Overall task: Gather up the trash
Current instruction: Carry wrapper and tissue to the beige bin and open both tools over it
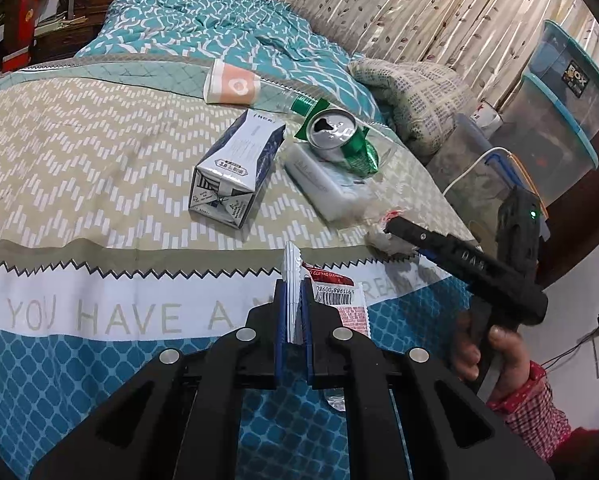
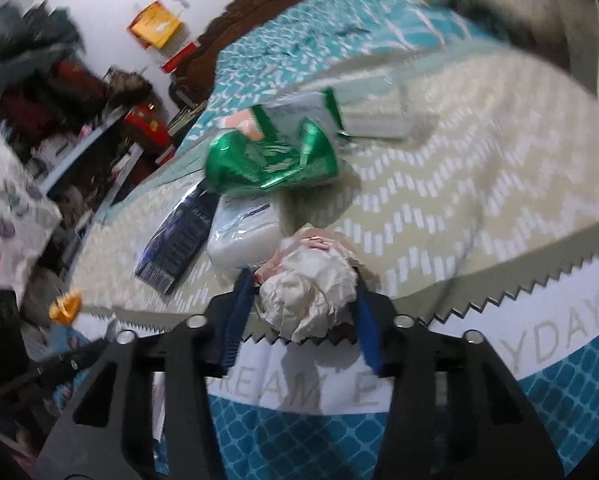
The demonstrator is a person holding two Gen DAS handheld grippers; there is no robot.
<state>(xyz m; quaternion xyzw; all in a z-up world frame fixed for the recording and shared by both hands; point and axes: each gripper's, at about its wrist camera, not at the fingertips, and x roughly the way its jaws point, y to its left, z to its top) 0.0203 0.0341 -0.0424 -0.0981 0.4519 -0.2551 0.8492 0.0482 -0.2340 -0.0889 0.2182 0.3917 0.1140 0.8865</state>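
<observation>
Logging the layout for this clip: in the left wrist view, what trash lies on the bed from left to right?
Paper cup → milk carton → tissue pack → crumpled paper wad held in the right gripper. The crushed green can overlaps the tissue pack, so it is left out.
</observation>
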